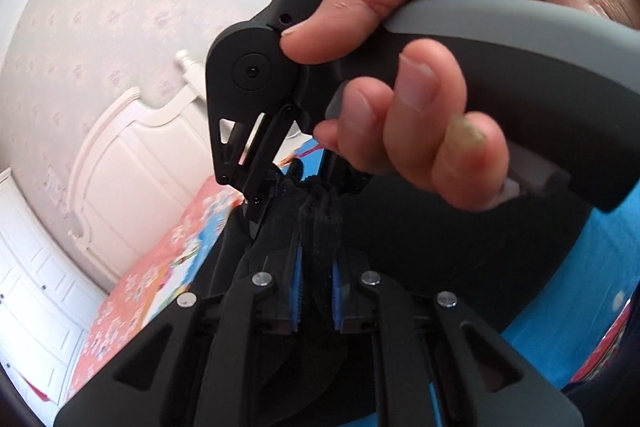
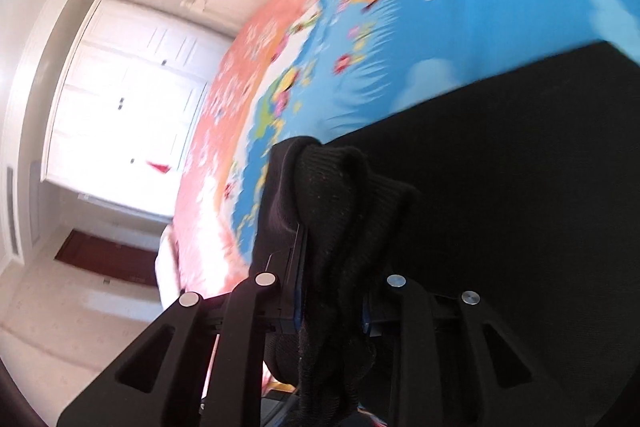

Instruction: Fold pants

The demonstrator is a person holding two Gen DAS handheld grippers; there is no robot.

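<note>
My left gripper [image 1: 316,255] is clamped on a bunched fold of the black pants [image 1: 420,247], the knit fabric pinched between the two blue-lined pads [image 1: 297,291]. Directly ahead of it, in the left wrist view, my right hand [image 1: 420,67] wraps the grey handle of the right gripper [image 1: 264,195], whose black linkage points down into the same gathered edge of cloth, just beside the left gripper's hold. In the right wrist view, my right gripper [image 2: 332,267] is likewise closed on a thick ribbed roll of the pants [image 2: 500,187]; the fabric rises above the fingertips and also hangs below them, hiding most of the right pad. The rest of the garment spreads as a flat dark panel to the right of both grippers, lying over the bedspread [image 2: 460,27], which is blue with cartoon print and a pink patterned border. A white headboard [image 1: 132,155] stands at the far end of the bed, and white cabinet doors [image 2: 132,99] sit beyond the bed's edge.
</note>
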